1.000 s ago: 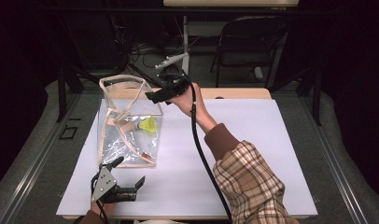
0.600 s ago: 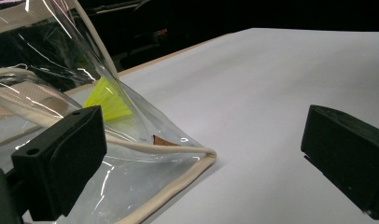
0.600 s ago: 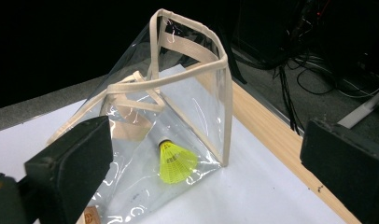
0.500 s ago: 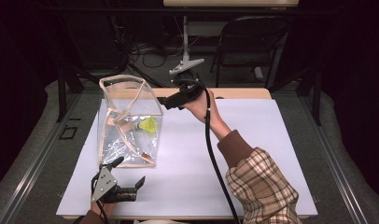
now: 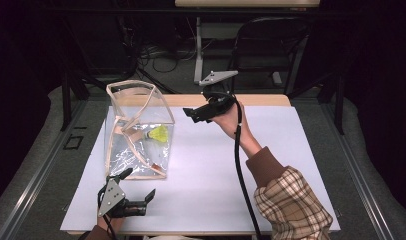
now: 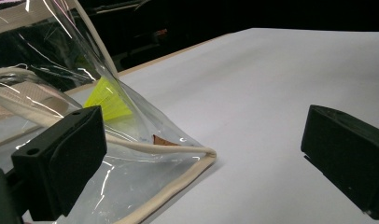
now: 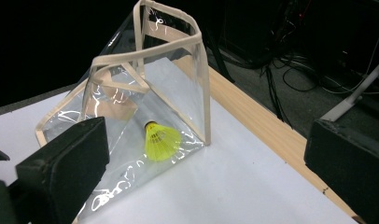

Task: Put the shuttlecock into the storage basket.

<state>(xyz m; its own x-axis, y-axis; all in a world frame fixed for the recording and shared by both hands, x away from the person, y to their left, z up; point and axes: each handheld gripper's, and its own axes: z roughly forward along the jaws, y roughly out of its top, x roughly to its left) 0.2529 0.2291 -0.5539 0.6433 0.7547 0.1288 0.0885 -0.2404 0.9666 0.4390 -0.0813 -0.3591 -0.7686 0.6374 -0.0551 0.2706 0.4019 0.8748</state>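
Both my grippers were spread wide, holding nothing: left gripper [image 5: 139,199] just beside the clear bag's [image 5: 136,127] near corner, right gripper [image 5: 191,114] raised off to its side. Yellow shuttlecock [image 5: 159,134] sat inside the bag.

A white table sheet [image 5: 291,165] fills the frame's centre; a black chair [image 5: 271,45] and floor cables [image 5: 156,52] occupy the top.

shuttlecock [image 5: 159,134] in bag [image 5: 136,95], bag on table's [image 5: 291,165] left
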